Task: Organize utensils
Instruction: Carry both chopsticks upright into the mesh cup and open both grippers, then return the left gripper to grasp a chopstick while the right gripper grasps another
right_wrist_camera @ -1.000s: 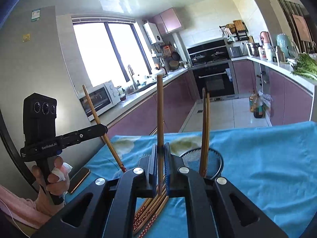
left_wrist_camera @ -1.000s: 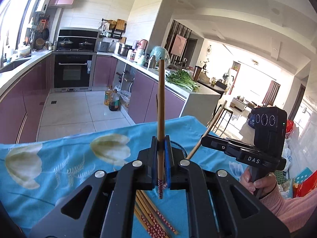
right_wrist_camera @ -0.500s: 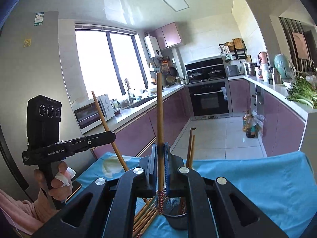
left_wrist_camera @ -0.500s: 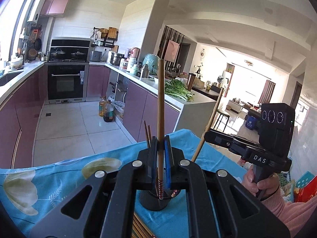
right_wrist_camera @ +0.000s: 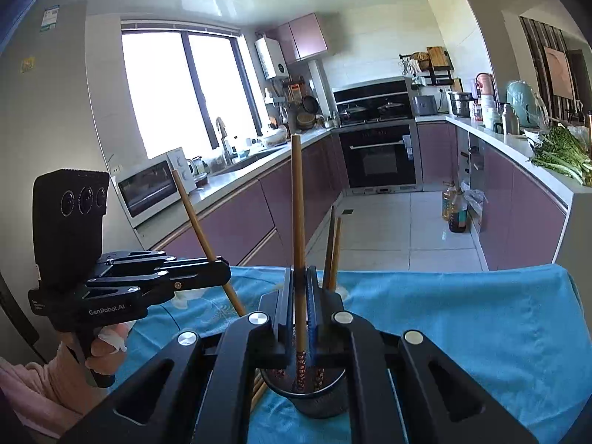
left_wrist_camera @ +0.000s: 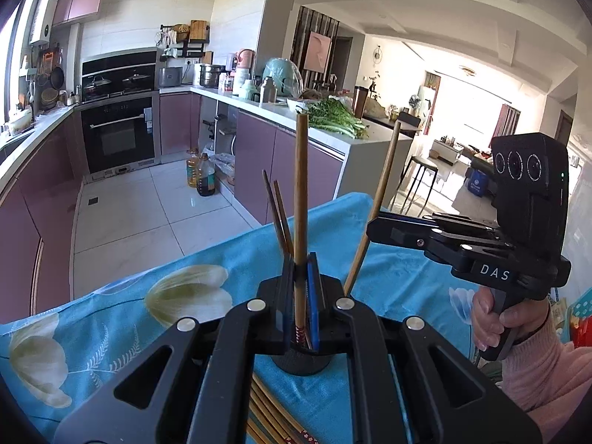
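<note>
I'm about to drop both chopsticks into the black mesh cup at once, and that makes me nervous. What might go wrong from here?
1. Both grippers crowd over one small black mesh cup; the left gripper and right gripper may collide.
2. Two chopsticks already lean inside; an incoming tip could catch them and tip the cup.
3. A missed drop would land among the loose chopsticks on the blue cloth.
</note>
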Available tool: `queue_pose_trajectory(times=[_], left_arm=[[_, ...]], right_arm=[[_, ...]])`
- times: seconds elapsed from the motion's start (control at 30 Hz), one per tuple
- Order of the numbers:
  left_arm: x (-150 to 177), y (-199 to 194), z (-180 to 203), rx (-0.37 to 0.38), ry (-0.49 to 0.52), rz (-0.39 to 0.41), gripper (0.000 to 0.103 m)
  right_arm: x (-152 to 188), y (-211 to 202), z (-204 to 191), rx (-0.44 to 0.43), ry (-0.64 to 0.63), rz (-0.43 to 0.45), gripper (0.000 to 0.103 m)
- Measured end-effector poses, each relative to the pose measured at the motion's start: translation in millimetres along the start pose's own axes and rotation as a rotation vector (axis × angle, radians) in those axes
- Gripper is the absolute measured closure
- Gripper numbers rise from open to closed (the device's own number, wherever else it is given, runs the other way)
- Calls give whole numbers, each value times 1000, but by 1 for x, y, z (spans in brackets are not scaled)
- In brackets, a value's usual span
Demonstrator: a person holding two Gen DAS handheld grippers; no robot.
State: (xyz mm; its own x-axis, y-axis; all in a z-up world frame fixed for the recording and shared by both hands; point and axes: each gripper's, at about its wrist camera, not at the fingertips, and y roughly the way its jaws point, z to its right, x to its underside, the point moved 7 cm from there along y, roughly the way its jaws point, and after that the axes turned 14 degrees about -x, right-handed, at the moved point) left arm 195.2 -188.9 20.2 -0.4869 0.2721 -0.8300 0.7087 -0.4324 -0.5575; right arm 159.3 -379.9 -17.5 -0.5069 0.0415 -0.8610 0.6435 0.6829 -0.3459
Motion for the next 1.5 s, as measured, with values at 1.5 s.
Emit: queue_pose_trajectory(times=[1.5], left_arm=[[159,25,-76,-175,-78,-262,63]], right_arm=[[104,62,-67,-119,-14,-242,68]])
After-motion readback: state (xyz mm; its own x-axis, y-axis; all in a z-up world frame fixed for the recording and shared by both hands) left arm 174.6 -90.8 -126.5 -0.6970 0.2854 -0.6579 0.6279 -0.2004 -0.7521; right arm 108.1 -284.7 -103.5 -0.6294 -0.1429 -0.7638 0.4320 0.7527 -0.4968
